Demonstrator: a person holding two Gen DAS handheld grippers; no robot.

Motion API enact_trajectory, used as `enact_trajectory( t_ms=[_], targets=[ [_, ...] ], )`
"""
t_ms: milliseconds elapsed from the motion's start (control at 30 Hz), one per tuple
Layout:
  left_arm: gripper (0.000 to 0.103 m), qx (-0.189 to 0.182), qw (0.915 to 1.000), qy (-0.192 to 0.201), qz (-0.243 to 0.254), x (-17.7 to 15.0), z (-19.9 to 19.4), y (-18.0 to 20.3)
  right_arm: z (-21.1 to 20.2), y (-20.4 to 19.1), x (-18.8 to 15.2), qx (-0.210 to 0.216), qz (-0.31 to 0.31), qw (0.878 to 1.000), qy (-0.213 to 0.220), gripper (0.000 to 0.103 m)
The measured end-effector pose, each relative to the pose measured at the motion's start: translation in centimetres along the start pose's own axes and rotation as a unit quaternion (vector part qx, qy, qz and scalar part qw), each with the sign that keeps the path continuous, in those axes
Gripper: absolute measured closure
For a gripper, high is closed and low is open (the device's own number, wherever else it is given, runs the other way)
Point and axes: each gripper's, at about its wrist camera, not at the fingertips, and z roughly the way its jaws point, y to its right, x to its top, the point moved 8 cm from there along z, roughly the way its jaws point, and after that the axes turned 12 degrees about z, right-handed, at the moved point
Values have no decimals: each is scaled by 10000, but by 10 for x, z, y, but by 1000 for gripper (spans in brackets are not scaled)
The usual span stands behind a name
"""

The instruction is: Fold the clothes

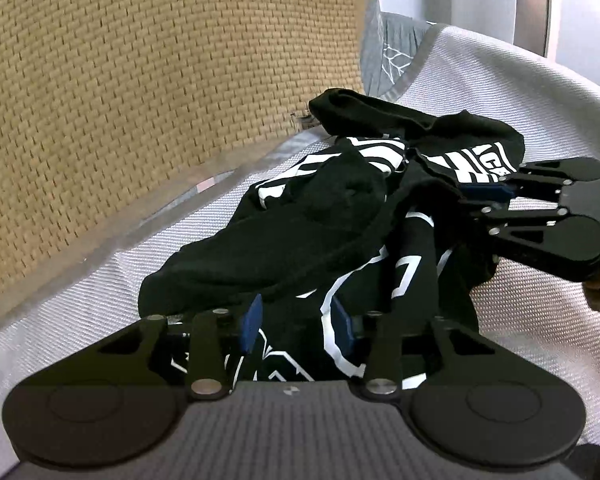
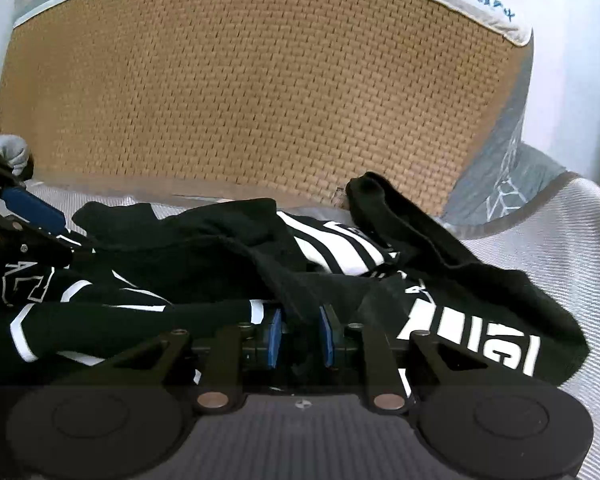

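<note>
Where black garment [image 2: 220, 248] bunches, right tool [image 2: 299, 330] pinching a fold.

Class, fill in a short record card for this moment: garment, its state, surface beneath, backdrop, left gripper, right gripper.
garment: black garment with white print
state: crumpled in a heap, not yet folded
surface: white woven cover
backdrop: upright tan woven panel behind the heap
left gripper: jaws apart, cloth between the blue pads, no grip evident
right gripper: jaws narrow, a fold of the garment pinched between the pads
</note>
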Motion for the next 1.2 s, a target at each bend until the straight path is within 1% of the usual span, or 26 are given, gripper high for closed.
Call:
enact_trajectory(
  t_ms=[33, 100, 167, 267, 367, 467, 567, 667, 767, 800, 867, 933, 1000, 1067, 1133, 1200],
  targets=[
    [60, -4, 10000, -12, 11, 1, 1, 1, 2, 1, -1, 8, -58, 10000, -33, 89],
    [60, 26, 10000, -42, 57, 2, 4, 2, 4, 6, -2, -81, -116, 9999, -17, 94],
    [60, 65, 9999, -56, 91, 4, 6, 4, -2, 18, 0, -189, 11, 9998, 100, 95],
    [59, 126, 9999, -32, 87, 5, 7, 4, -30, 36, 5, -386, 218, 9976, 532, 96],
    [54, 158, 9999, 58, -21, 7, 5, 0, -74, 54, 7, -527, 448, 9921, 1047, 96],
    [52, 136, 9998, 110, -139, 11, 3, -4, -113, 75, -2, -686, 570, 9889, 1189, 96],
    [49, 177, 9997, 136, -141, 15, 3, -6, -140, 104, -15, -910, 742, 9863, 1161, 96],
    [47, 230, 9995, 138, -180, 18, 7, -6, -159, 135, -27, -1080, 1067, 9828, 1055, 96],
    [44, 286, 9994, 147, -162, 19, 10, -5, -173, 155, -37, -1301, 1227, 9785, 1028, 96],
    [42, 295, 9993, 148, -152, 20, 11, -4, -177, 160, -40, -1364, 1291, 9770, 1013, 96],
    [40, 295, 9993, 157, -143, 21, 16, -3, -182, 169, -49, -1439, 1503, 9735, 948, 96],
    [38, 204, 9996, 178, -93, 24, 22, -1, -180, 176, -62, -1468, 1784, 9700, 761, 96],
    [38, 146, 9997, 182, 61, 29, 29, 5, -174, 184, -75, -1493, 2067, 9650, 606, 96],
    [37, 85, 9995, 188, 225, 36, 36, 12, -163, 185, -86, -1559, 2203, 9619, 427, 96],
    [34, 30, 9995, 177, 261, 43, 44, 16, -154, 186, -97, -1621, 2314, 9589, 269, 96],
    [33, 46, 9994, 179, 291, 50, 52, 17, -150, 181, -103, -1670, 2252, 9596, 223, 96]
  ],
)
